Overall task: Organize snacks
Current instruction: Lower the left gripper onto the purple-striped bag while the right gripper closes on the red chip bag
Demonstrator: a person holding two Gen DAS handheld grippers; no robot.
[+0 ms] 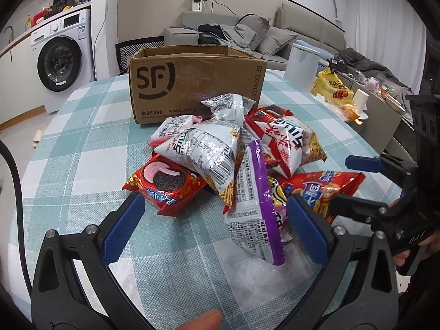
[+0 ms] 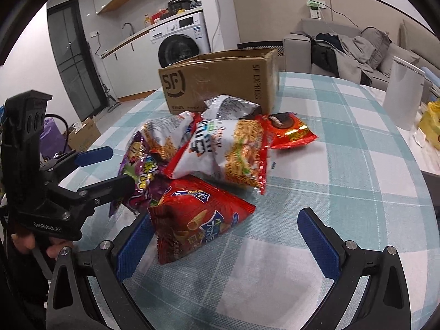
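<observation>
Blue-padded fingers of the left hand-held gripper (image 1: 216,228) stand spread wide over the checked table (image 1: 82,143), pinching nothing. Just ahead of its left finger lies a red cookie packet (image 1: 165,185). Straight ahead, between the fingers and further on, sits the snack pile (image 1: 220,154): white noodle-snack bags stacked on top, with a purple-edged bag (image 1: 255,220) reaching down from the pile into the gap, close to the right finger but not clamped. Behind the pile, touching it, stands an open cardboard box (image 1: 198,82). To the right of the right finger lies a red chip bag (image 1: 327,189), and beyond it the right hand-held gripper (image 1: 365,184) shows from the side.

Right wrist view: the left hand-held gripper appears at far left, one finger against the purple bag (image 2: 140,176). The right hand-held gripper (image 2: 231,244) is spread wide, empty. The red chip bag (image 2: 192,220) lies just beside its left finger, partly between the fingers. Ahead sits a white noodle bag (image 2: 220,151), then the cookie packet (image 2: 288,132) to the right, cardboard box (image 2: 220,82) behind. A white cylindrical container (image 2: 401,93) stands well apart at far right.
</observation>
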